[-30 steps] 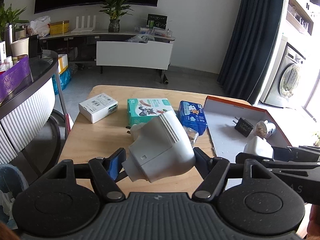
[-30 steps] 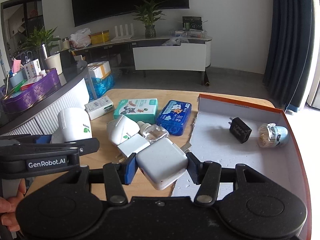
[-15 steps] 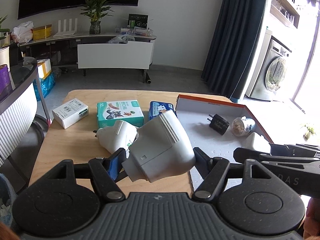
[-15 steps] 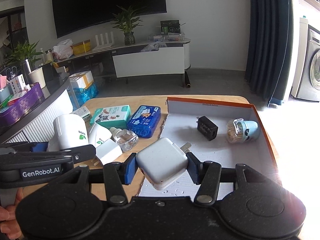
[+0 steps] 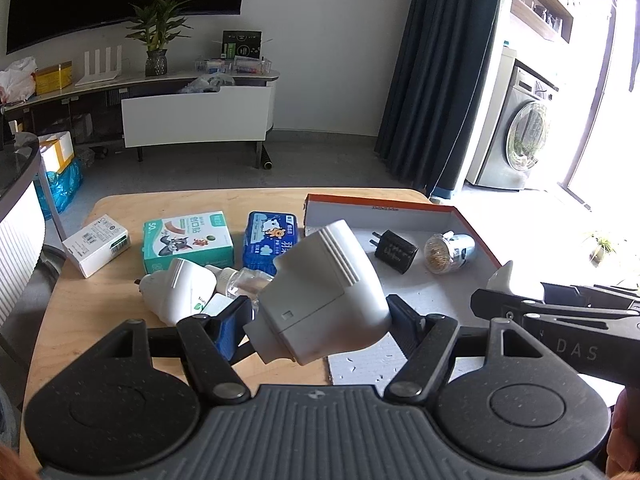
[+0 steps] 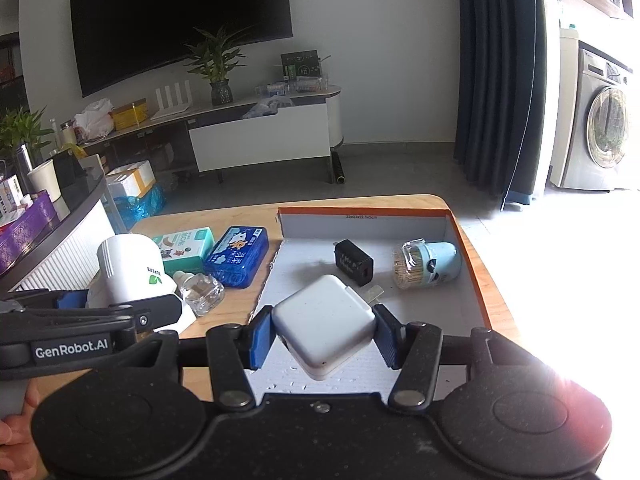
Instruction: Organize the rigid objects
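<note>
My left gripper (image 5: 320, 326) is shut on a large white plug-in device (image 5: 324, 300), held over the near left edge of the orange-rimmed box (image 5: 384, 205). My right gripper (image 6: 323, 334) is shut on a white square charger (image 6: 325, 328) above the box floor (image 6: 420, 304). Inside the box lie a black adapter (image 6: 354, 267) and a pale blue toothpick holder (image 6: 426, 266). On the wooden table (image 5: 96, 312) rest a second white plug-in device (image 5: 178, 296), a clear small bottle (image 6: 200, 292), a blue case (image 6: 237, 256), a green carton (image 5: 187, 240) and a white carton (image 5: 96, 246).
A curved ribbed counter (image 6: 60, 240) stands left of the table. A low TV cabinet (image 5: 196, 114) with a plant lines the far wall. Dark curtains (image 5: 436, 80) and a washing machine (image 5: 520, 132) are at the right, where strong daylight washes out the floor.
Both grippers, still holding their loads, have shifted rightward toward the box. The charger now hangs over the box floor, and the big white device over the box's near left edge.
</note>
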Demonstrator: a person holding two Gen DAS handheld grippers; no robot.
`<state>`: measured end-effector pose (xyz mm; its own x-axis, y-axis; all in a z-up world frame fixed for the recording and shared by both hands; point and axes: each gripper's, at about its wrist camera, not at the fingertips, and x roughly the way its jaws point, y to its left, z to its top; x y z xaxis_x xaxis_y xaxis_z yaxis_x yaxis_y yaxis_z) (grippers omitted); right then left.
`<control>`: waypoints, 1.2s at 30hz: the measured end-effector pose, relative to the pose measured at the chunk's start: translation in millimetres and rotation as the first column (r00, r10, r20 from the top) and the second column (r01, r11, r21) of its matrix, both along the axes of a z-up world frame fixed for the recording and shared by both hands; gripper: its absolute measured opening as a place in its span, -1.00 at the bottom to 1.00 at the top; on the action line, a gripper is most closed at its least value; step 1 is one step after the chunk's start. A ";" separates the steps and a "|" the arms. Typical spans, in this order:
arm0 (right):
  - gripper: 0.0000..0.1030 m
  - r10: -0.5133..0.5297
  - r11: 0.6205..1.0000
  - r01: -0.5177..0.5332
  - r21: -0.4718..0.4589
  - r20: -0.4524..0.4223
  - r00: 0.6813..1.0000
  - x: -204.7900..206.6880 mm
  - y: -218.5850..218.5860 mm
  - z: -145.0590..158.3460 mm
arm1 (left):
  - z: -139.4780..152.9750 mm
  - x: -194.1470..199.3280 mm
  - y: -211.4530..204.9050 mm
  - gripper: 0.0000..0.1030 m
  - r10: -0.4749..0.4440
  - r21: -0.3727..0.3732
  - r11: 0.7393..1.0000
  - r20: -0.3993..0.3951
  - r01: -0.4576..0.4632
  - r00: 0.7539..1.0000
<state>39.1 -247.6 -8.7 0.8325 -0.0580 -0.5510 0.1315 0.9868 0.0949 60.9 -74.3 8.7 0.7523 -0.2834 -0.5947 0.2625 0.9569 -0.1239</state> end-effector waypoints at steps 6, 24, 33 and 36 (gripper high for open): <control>0.24 -0.032 0.999 0.032 0.007 0.014 0.999 -5.8 -13.0 3.5 | 1.4 1.3 -14.4 0.43 -0.026 0.003 1.000 0.003 0.026 1.000; 0.24 -0.090 0.996 0.089 0.028 0.034 0.995 -15.1 -37.4 7.8 | 1.8 5.4 -42.6 0.43 -0.083 0.023 0.996 0.010 0.083 0.996; 0.24 -0.102 0.994 0.101 0.034 0.038 0.994 -12.5 -44.0 7.9 | 1.0 7.6 -52.7 0.43 -0.105 0.027 0.994 0.009 0.105 0.994; 0.24 -0.105 0.994 0.104 0.033 0.040 0.994 -12.9 -43.7 7.6 | 0.0 8.2 -54.8 0.43 -0.111 0.029 0.993 0.006 0.110 0.994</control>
<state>26.2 -291.3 -1.1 0.8452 -0.1293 -0.5186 0.2291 0.9643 0.1330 69.1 -129.1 8.7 0.7219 -0.3480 -0.5981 0.3677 0.9251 -0.0944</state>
